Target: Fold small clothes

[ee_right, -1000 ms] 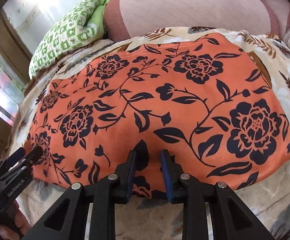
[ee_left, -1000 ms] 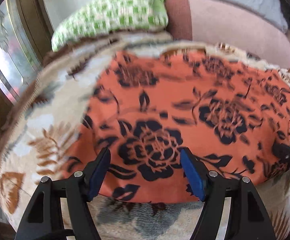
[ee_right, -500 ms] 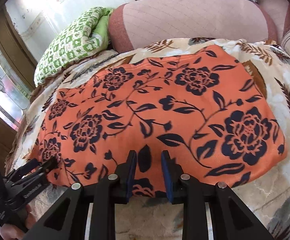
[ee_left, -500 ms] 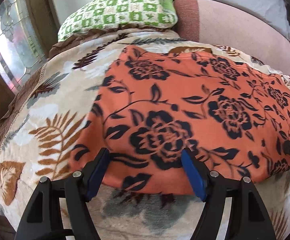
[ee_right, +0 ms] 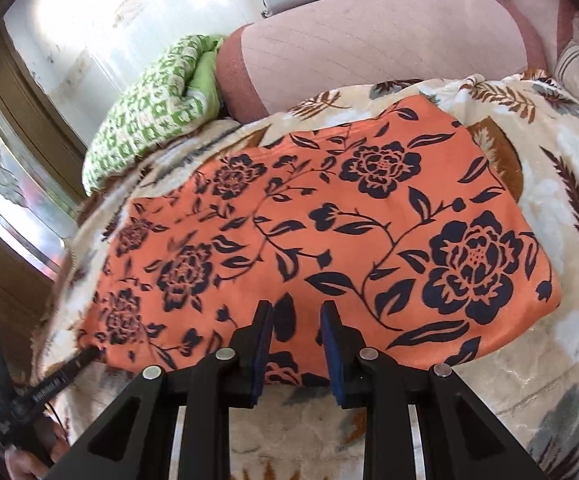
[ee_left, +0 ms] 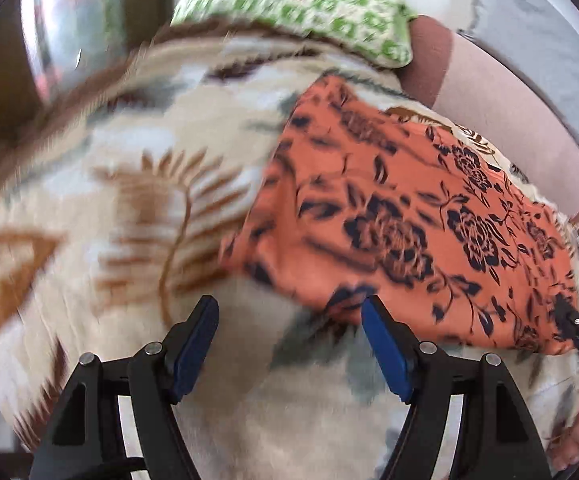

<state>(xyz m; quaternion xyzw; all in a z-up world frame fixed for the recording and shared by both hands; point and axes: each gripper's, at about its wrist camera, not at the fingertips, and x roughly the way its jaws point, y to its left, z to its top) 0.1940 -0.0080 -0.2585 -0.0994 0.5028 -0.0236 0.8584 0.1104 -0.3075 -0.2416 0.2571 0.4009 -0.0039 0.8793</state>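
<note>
Left gripper (ee_left: 289, 340): jaws wide apart with nothing between them, over bare blanket just off the cloth's near left corner. Its right blue pad (ee_left: 385, 350) sits at the cloth's near hem; contact cannot be told, since this view is blurred.
Right gripper (ee_right: 295, 342): jaws a narrow gap apart, held over the middle of the cloth's near edge. The cloth shows through the gap and the pads do not press on it.
Cloth (ee_right: 329, 220): orange fabric with dark navy flowers and leaves, lying flat and smooth in a rough rectangle on the blanket, long side across the view.
Blanket (ee_right: 529, 376): cream plush with brown ferns and grey leaves, covering the bed under the cloth.
Far edge: a green-and-white checked pillow (ee_right: 149, 112) at the left corner, touching a pink bolster (ee_right: 369, 48) running along the back.
Left side: a window (ee_right: 5, 200) with a brown frame.
</note>
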